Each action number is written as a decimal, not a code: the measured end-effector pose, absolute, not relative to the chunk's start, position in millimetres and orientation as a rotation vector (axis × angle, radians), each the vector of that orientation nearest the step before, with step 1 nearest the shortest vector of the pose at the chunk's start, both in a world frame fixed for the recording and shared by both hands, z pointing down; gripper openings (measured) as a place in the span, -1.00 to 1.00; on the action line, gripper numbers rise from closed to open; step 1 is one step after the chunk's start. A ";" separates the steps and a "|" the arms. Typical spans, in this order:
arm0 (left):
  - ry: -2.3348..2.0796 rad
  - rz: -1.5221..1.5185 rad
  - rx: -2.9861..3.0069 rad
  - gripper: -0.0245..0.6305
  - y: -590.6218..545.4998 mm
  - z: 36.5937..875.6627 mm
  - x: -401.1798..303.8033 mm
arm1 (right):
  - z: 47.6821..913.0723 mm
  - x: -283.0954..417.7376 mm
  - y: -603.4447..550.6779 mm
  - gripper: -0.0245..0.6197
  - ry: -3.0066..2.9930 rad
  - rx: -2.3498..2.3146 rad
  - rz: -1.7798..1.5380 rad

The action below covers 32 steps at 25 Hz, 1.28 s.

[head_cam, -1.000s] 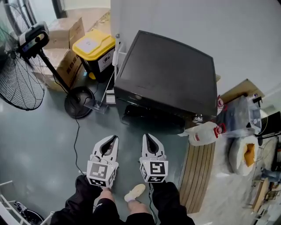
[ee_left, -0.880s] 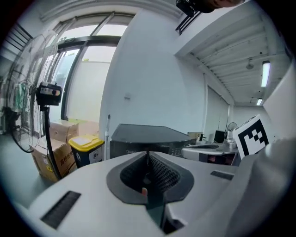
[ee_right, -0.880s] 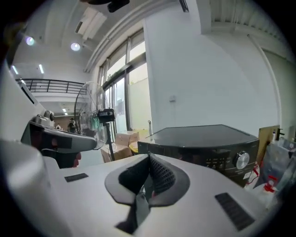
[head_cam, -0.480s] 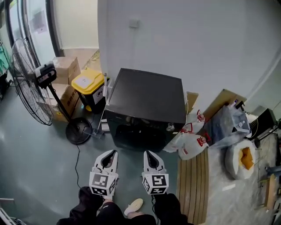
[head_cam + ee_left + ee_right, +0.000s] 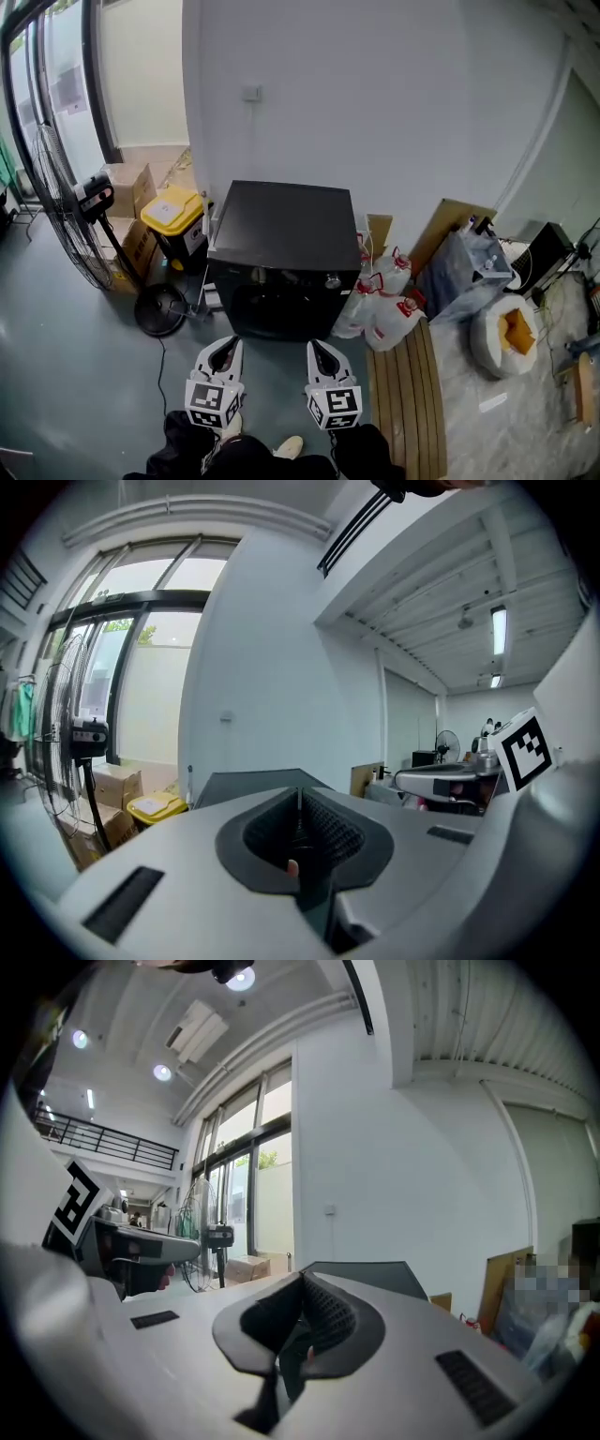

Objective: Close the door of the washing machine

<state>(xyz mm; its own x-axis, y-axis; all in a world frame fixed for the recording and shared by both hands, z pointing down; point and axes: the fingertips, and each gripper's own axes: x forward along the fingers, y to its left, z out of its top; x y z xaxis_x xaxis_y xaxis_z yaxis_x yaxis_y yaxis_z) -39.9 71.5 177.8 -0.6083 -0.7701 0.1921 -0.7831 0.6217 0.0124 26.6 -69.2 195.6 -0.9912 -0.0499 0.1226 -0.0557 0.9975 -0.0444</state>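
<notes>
The black front-loading washing machine (image 5: 281, 234) stands with its back against the white wall (image 5: 375, 112), its dark front turned toward the person, and its door (image 5: 274, 312) appears to lie flush with the cabinet, as far as the head view shows. Both grippers are held side by side low in that view, short of the machine and apart from it, pointing toward its front. The left gripper (image 5: 229, 343) has its jaws pressed together with nothing between them, which its own view shows as a closed seam between the ribbed pads. The right gripper (image 5: 315, 345) is the same, jaws together and empty. To the left of the machine sits a black bin with a yellow lid (image 5: 172, 208), just beside it, and further left are cardboard boxes (image 5: 129, 190) and a standing fan (image 5: 82, 202) whose round base (image 5: 159, 309) rests on the grey floor (image 5: 75, 375). On the machine's right, white plastic bags with red handles (image 5: 386, 314) lean close against its side, and a slatted wooden board (image 5: 405, 394) lies on the floor in front of them. A flat sheet of cardboard (image 5: 450, 225) leans on the wall further right, and a small wall socket (image 5: 251, 93) sits above the machine
</notes>
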 end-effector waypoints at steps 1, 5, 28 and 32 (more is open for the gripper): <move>-2.660 0.106 1.295 -0.83 71.5 176.7 -34.2 | 192.8 33.5 -70.3 -0.87 -3.023 0.088 0.072; -2.647 0.110 1.312 -0.83 76.7 174.2 -15.5 | 187.6 58.7 -66.4 -0.87 -3.032 0.104 0.064; -2.643 0.120 1.343 -0.83 79.5 166.3 2.2 | 186.4 77.7 -59.5 -0.88 -3.037 0.123 0.042; -2.641 0.118 1.342 -0.83 79.9 169.5 2.9 | 189.5 79.7 -58.8 -0.88 -3.036 0.122 0.047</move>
<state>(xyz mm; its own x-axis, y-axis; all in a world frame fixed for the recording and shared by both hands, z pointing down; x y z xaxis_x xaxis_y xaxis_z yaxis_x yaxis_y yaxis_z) 2.9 79.9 169.5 -0.5779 -0.7931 0.1924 -0.8071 0.5903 0.0092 79.7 -58.8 189.5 -0.9915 -0.0786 0.1042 -0.0817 0.9963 -0.0266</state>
